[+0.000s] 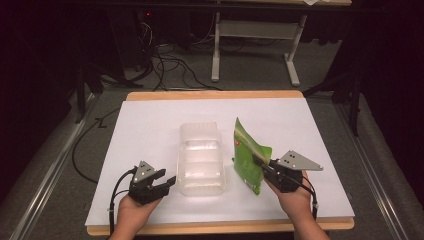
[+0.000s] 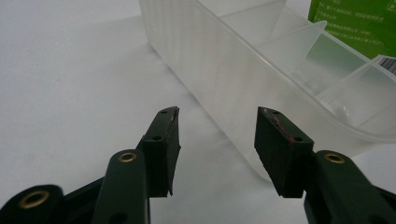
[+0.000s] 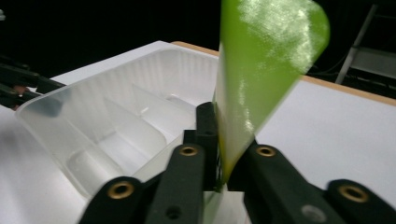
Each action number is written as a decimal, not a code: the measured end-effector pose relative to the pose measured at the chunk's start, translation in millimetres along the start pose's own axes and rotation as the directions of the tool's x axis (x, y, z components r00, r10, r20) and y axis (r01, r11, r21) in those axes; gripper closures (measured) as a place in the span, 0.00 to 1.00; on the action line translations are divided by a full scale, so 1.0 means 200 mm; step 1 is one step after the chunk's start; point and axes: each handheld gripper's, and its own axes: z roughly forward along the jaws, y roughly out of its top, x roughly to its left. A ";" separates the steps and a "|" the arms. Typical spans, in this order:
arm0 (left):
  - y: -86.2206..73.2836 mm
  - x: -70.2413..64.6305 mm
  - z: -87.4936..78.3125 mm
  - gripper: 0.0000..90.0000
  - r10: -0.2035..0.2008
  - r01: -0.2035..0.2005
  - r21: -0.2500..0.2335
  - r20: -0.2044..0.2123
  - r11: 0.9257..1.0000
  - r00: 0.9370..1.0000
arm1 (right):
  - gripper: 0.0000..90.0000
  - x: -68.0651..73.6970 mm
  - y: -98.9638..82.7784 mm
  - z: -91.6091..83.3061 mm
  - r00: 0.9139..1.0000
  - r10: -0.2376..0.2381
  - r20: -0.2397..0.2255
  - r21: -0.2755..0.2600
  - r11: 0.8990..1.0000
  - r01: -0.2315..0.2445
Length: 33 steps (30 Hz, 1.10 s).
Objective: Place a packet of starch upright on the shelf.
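The high view looks forward and down from above the near edge, taking in the whole worktop and the floor beyond. The left gripper view sits low and close, facing the clear divided container. The right gripper view looks leftward across that same container, which all three views share.

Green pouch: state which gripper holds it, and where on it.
The right gripper is shut on the green pouch, pinching its edge near one end. The left gripper is open, holding nothing.

Pouch just right of tray
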 end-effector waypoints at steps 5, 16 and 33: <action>0.00 0.00 0.00 0.56 0.000 0.000 -0.008 -0.006 1.000 1.000 | 1.00 -0.04 0.00 0.00 0.999 0.032 -0.019 0.008 0.999 -0.032; 0.03 -0.05 -0.09 0.57 -0.008 0.004 -0.117 -0.035 0.993 0.999 | 1.00 -0.09 0.04 -0.03 1.000 -0.004 -0.003 0.008 1.000 0.004; 0.08 -0.16 -0.01 0.83 -0.110 0.103 -0.133 -0.046 0.986 0.993 | 1.00 -0.04 0.10 -0.05 0.999 -0.034 -0.017 -0.042 0.999 0.033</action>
